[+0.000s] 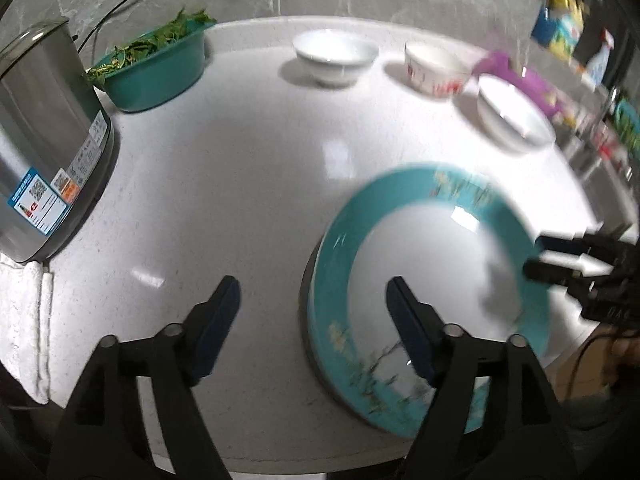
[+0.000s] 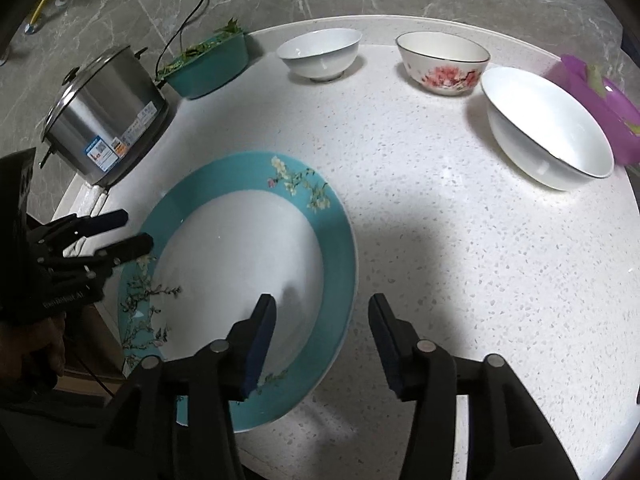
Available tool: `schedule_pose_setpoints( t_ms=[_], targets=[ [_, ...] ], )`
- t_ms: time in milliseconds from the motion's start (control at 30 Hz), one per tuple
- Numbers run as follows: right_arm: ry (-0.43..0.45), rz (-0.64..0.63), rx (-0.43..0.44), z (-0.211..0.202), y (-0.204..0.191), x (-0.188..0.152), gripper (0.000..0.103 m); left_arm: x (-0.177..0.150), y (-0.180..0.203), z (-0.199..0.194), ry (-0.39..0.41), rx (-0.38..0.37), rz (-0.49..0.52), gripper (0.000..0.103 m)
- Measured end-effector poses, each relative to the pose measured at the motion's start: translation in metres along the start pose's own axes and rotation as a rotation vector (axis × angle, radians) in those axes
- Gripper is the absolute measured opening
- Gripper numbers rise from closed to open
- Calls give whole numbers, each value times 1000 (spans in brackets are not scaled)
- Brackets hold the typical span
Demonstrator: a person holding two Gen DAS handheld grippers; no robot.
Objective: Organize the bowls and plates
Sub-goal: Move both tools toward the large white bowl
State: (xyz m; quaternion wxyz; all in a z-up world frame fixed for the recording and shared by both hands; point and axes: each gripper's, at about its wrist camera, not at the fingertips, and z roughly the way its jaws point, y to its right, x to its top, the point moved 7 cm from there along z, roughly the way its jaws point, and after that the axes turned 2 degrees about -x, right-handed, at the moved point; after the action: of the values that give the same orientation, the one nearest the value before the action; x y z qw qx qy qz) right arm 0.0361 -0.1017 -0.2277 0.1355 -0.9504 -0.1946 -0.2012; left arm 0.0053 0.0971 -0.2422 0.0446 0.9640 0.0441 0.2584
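Plate: teal-rimmed plate (image 2: pixel 240 280) with white centre and blossom sprigs, lying on the white speckled counter (image 2: pixel 460 280) near its front edge, at the left of the right wrist view; blurred in the left wrist view (image 1: pixel 420 280)
Right gripper (image 2: pixel 320 340): jaws apart, straddling the plate's near-right rim, one finger over the white centre, the other over bare counter; whether either finger touches the plate cannot be told
Left gripper (image 1: pixel 312 320): jaws apart, holding nothing, low over the counter at the plate's left edge, its right finger over the plate's rim
Plain white bowl (image 2: pixel 320 54): upright at the back of the counter, well apart from the plate
Floral bowl (image 2: pixel 444 62): white with red flowers and a dark rim, just right of the plain bowl
Large white bowl (image 2: pixel 548 128): tilted, at the right, close beside the floral bowl
Purple container (image 2: pixel 604 100): behind the large bowl
Teal basin (image 2: pixel 208 66): holds green leaves, back left
Steel pot (image 2: pixel 104 116): lidded, labelled, at the counter's left edge
White cloth (image 1: pixel 28 320): under the pot
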Motion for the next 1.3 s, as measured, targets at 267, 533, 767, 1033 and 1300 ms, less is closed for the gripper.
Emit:
schedule_pose_setpoints(
  t_ms=[267, 533, 767, 1033, 1300],
  targets=[
    [172, 236, 11, -76, 82, 17, 83, 69, 63, -16, 27, -297, -40, 98],
    [232, 376, 13, -122, 193, 36, 84, 109, 156, 20, -65, -367, -86, 102],
    [170, 382, 37, -108, 253, 63, 84, 159, 208, 76, -94, -250, -68, 102],
    [59, 351, 40, -50, 276, 89, 84, 201, 242, 147, -137, -168, 0, 102],
    [-21, 371, 46, -7, 287, 97, 77, 208, 250, 194, -185, -136, 23, 84]
  ],
)
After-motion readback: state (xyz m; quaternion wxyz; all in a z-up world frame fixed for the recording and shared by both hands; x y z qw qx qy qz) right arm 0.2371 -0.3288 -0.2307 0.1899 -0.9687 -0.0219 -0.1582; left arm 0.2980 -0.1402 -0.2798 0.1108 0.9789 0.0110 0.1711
